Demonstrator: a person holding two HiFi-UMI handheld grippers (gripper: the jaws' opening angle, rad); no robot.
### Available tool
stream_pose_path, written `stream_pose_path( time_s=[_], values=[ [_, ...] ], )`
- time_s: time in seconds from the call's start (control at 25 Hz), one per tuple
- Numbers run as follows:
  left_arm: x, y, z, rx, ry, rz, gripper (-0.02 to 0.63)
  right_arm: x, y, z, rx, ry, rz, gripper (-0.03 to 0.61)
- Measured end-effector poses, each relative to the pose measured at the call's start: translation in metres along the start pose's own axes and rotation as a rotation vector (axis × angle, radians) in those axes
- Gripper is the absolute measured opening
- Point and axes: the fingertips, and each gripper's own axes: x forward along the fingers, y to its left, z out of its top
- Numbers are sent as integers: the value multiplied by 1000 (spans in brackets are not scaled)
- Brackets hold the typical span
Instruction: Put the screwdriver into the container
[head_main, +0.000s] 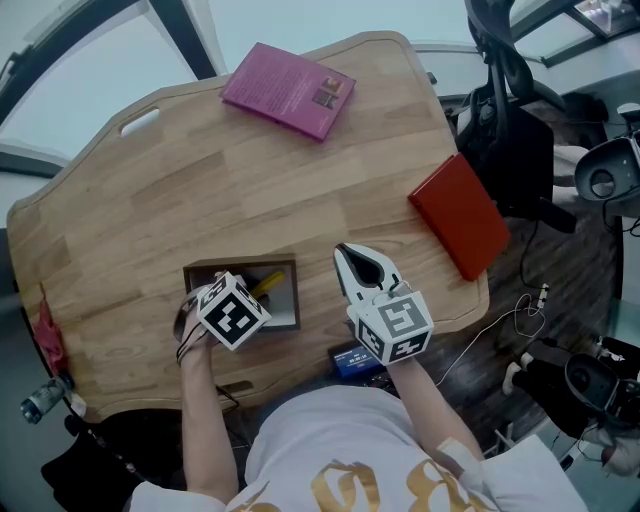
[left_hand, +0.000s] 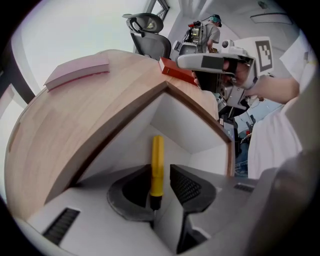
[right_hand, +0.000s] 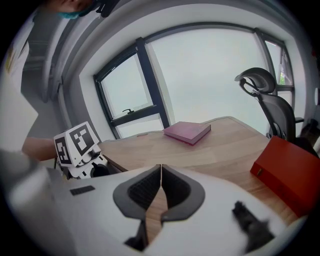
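Observation:
The screwdriver (left_hand: 157, 165), with a yellow handle, lies inside the open wooden container (left_hand: 125, 120) with white inner walls. In the head view its handle (head_main: 266, 284) shows in the container (head_main: 290, 263) at the table's near edge. My left gripper (left_hand: 160, 170) points down into the container. Its jaws are open around the handle, with a gap on the right side. In the head view the left gripper (head_main: 232, 308) covers the container's left part. My right gripper (head_main: 348, 252) hovers just right of the container. It (right_hand: 161, 167) is shut with nothing in it.
A pink book (head_main: 290, 90) lies at the far side of the wooden table (head_main: 200, 180). A red book (head_main: 462, 215) overhangs the right edge. A black office chair (head_main: 505, 110) stands to the right. A small blue object (head_main: 352, 360) sits below the near edge.

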Motion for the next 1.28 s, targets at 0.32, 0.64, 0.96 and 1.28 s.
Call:
stream_pose_path(
  time_s=[0.32, 0.64, 0.96, 1.28],
  values=[
    [-7, 3, 4, -6, -31, 23, 64, 3, 6, 0, 8, -2, 17, 32],
    [-15, 6, 7, -22, -63, 41, 20, 1, 8, 3, -2, -6, 19, 32],
    [-22, 6, 7, -27, -70, 68, 18, -7, 15, 9, -9, -26, 27, 32],
    [-23, 12, 9, -17, -73, 113, 18, -20, 15, 7, -6, -40, 16, 32]
  ],
)
